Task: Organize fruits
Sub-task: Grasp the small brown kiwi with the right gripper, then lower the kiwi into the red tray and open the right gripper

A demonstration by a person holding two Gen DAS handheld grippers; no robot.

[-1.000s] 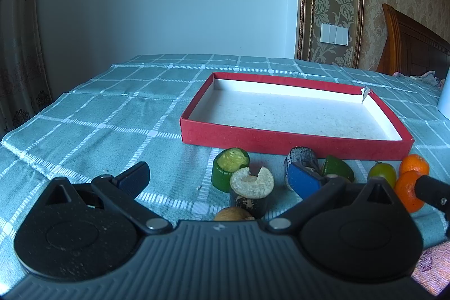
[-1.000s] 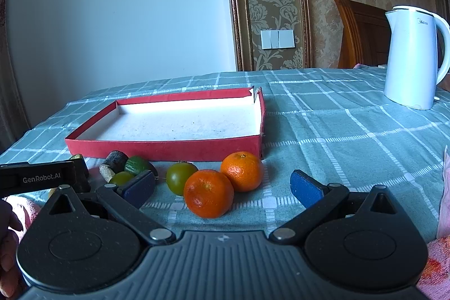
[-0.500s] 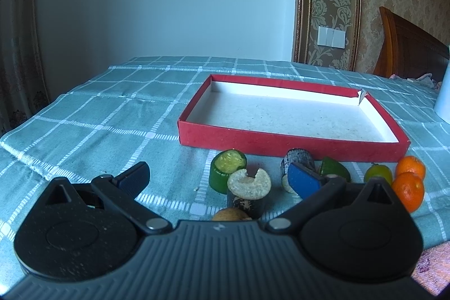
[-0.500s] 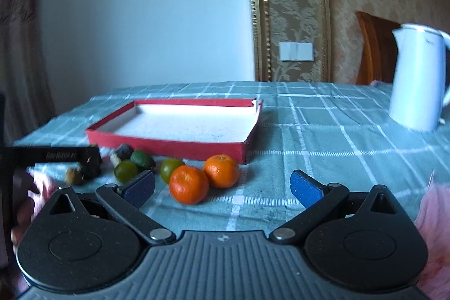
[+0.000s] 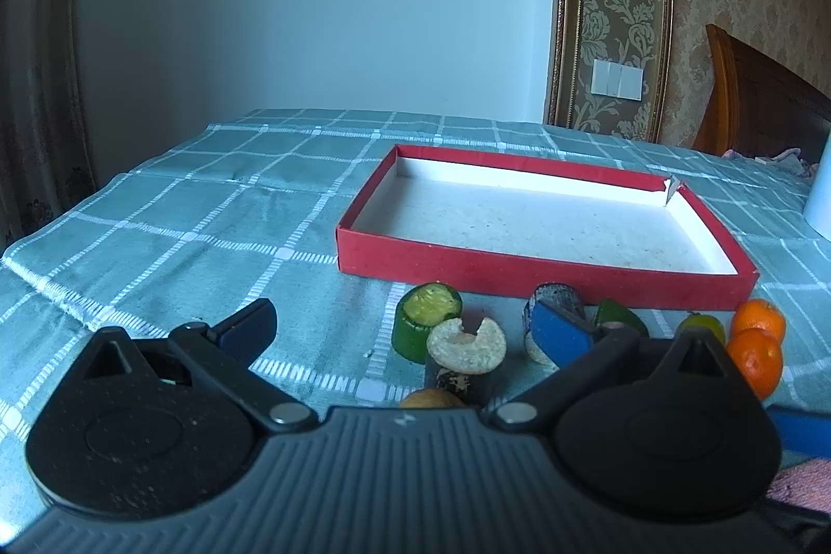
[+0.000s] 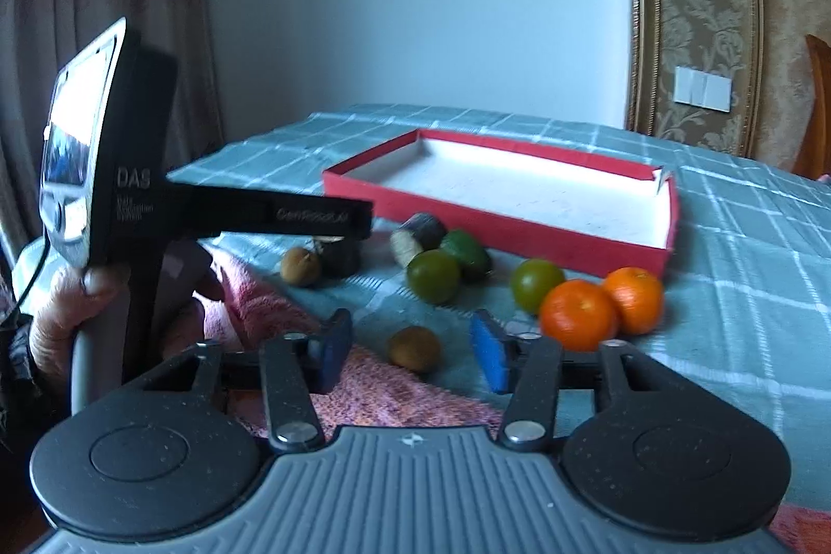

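Observation:
A shallow red box (image 5: 519, 273) with a white floor lies on the checked tablecloth. Along its near wall lie cut green and dark pieces (image 5: 426, 325), green fruits (image 6: 433, 276) and two oranges (image 6: 579, 315). My left gripper (image 5: 405, 336) stands open just short of the cut pieces, touching none. In the right wrist view a small brown fruit (image 6: 415, 349) lies between the blue pads of my right gripper (image 6: 410, 341). Its jaws are closing, with gaps still showing on both sides of the fruit. A second brown fruit (image 6: 301, 266) lies further left.
A person's hand (image 6: 62, 315) holds the left gripper's black body (image 6: 270, 216) at the left of the right wrist view. A pink cloth (image 6: 374, 393) lies under the right gripper. The white kettle's edge (image 5: 820, 211) stands right of the box.
The right gripper swung left and rolled, its jaws narrowed, and the brown fruit now lies between them; the kettle left its view. The left gripper stayed put.

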